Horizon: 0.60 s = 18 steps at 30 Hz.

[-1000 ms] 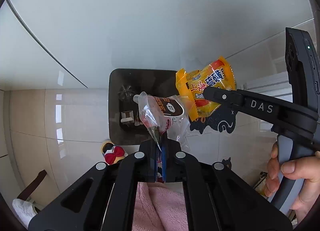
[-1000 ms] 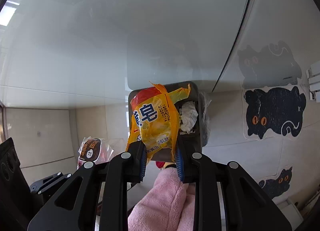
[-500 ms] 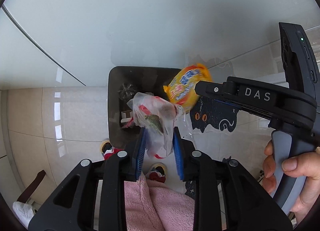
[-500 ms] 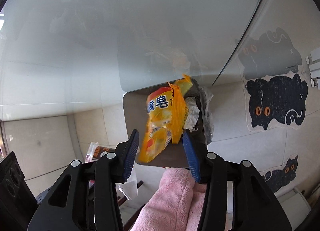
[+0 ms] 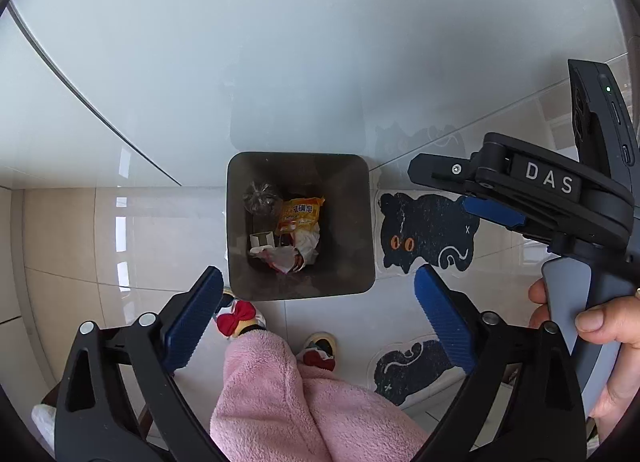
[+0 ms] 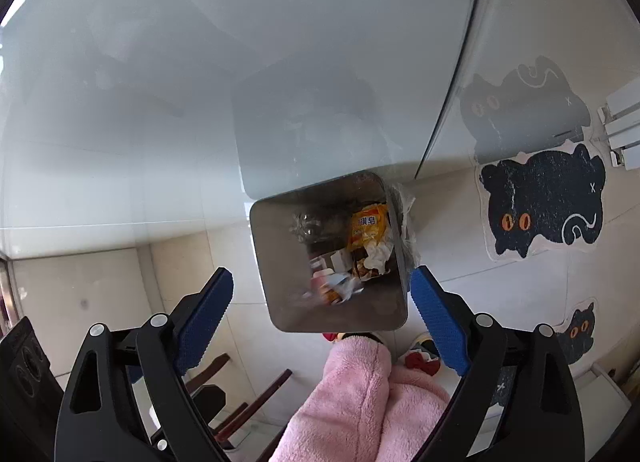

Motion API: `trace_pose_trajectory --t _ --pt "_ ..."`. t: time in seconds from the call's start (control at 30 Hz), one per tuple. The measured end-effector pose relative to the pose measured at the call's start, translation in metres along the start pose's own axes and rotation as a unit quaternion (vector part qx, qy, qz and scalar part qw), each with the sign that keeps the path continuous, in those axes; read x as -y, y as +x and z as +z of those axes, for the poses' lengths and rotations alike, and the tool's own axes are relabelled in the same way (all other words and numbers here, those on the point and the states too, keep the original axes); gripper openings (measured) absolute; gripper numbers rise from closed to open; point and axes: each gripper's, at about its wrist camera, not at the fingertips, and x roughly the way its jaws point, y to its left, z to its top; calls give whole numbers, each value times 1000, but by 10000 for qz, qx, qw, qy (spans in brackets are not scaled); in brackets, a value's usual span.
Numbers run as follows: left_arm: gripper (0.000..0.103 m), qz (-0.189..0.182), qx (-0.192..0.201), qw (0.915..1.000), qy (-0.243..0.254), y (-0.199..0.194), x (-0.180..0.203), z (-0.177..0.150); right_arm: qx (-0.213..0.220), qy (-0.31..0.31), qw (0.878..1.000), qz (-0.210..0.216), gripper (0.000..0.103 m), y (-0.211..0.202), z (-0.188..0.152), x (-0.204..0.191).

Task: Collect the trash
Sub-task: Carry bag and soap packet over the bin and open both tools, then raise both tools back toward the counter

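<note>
Hovering above the dark square trash bin (image 5: 300, 286), the left gripper (image 5: 318, 308) and right gripper (image 6: 322, 316) both gape wide, holding nothing; the yellow soap wrapper (image 5: 301, 214) lies inside, at the bin's twelve o'clock.

Glossy floor tiles (image 5: 72, 246); smooth dark trash bin (image 5: 360, 222) holding a shiny yellow plastic wrapper (image 5: 300, 214); fluffy pink fleece trousers (image 5: 280, 394).
</note>
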Motion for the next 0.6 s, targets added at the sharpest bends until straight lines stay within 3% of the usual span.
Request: trace_pose_trajectory --t 0.07,0.43,0.6 --pt "95 -2 58 10000 -16 -12 4 -1 57 -17 10000 31 99 -15 -2 -2" --pt "95 3 792 9966 239 -115 19 -8 637 -348 9971 210 99 -134 -28 -20" --pt "95 111 1349 9900 390 -172 26 -1 1229 -630 9900 298 100 -203 -35 -32"
